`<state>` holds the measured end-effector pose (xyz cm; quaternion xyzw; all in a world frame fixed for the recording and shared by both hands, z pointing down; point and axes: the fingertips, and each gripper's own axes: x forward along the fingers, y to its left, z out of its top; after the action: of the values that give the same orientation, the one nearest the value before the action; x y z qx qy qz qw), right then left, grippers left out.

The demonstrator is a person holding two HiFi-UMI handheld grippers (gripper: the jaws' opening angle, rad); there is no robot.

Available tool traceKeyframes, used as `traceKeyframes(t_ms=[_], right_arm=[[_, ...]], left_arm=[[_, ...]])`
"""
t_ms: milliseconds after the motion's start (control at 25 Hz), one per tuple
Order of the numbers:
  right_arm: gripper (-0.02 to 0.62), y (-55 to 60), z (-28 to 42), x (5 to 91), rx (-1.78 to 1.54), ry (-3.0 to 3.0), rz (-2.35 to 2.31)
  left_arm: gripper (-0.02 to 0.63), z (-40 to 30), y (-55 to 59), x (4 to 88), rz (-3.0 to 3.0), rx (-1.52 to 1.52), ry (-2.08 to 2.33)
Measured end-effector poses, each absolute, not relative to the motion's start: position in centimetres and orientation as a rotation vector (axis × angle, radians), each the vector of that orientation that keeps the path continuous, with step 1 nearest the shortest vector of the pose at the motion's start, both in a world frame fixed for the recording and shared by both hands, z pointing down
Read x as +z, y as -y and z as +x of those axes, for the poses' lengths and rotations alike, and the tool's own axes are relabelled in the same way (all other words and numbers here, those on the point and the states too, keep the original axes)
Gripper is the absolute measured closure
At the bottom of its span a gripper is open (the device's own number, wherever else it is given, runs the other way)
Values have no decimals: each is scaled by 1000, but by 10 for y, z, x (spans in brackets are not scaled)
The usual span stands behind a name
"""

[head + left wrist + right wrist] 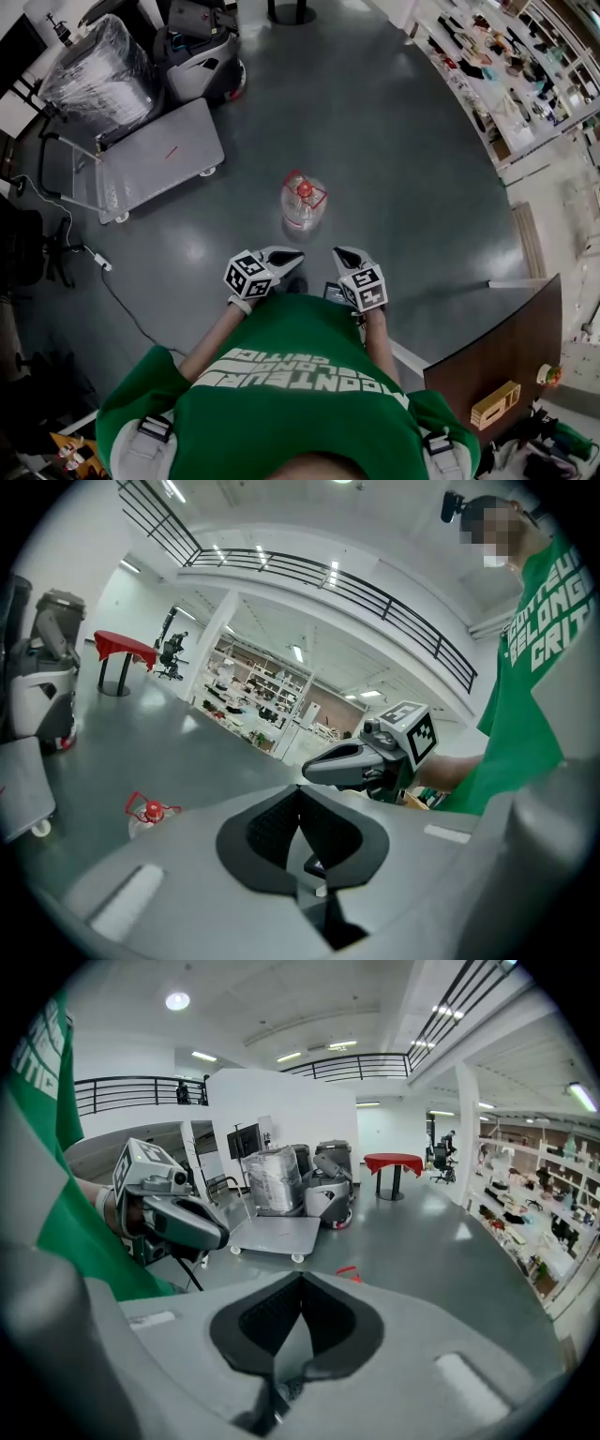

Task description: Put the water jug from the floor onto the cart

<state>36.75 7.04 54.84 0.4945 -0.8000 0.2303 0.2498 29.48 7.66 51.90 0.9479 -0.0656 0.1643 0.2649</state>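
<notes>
Water jug (304, 202) stands upright on the floor (403, 169) ahead of me, well apart from the cart (155, 159). I hold left tool (294, 255) and right tool (339, 253) closed and empty, side by side, presumably lined up for its red handle (305, 187).

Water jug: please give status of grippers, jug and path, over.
Left gripper shut, empty; right gripper shut, empty. Water jug upright on floor, ahead, untouched. No obstacle seen between jug and cart.

You stand on a glossy grey floor (403, 169); the water jug (303, 208) is clear plastic, the cart (159, 155) has a matt grey deck.
</notes>
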Motion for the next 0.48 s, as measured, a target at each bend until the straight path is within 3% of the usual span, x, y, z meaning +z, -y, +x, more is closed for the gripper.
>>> traceKeyframes(t_ms=[480], right_arm=[[609, -90, 371, 563, 664, 2181, 1334]], left_arm=[[598, 303, -92, 526, 2545, 487, 168]])
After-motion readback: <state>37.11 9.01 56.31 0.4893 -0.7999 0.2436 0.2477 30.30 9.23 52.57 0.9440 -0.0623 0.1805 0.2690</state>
